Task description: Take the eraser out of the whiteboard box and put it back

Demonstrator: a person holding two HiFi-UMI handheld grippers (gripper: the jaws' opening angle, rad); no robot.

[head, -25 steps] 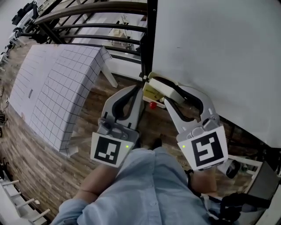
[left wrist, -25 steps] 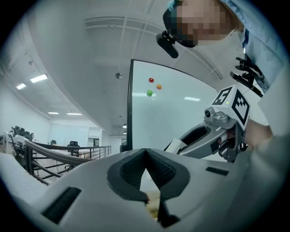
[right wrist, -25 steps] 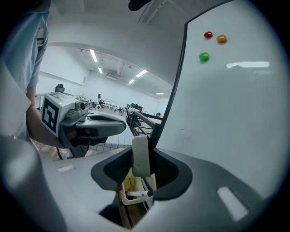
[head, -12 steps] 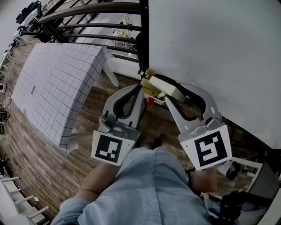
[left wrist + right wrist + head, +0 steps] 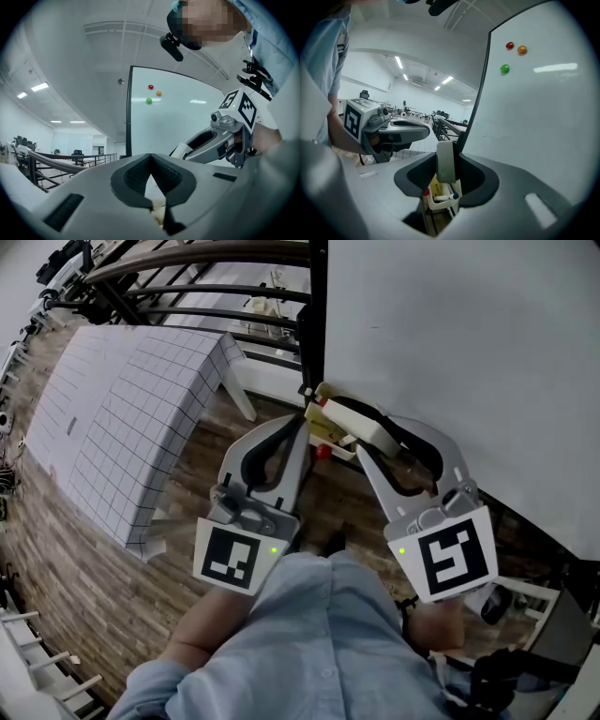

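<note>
Now, your right gripper clamped on the white eraser, eraser upright and lifted clear just above the whiteboard box, your left gripper near the box, jaws pressed together, nothing between them.
</note>
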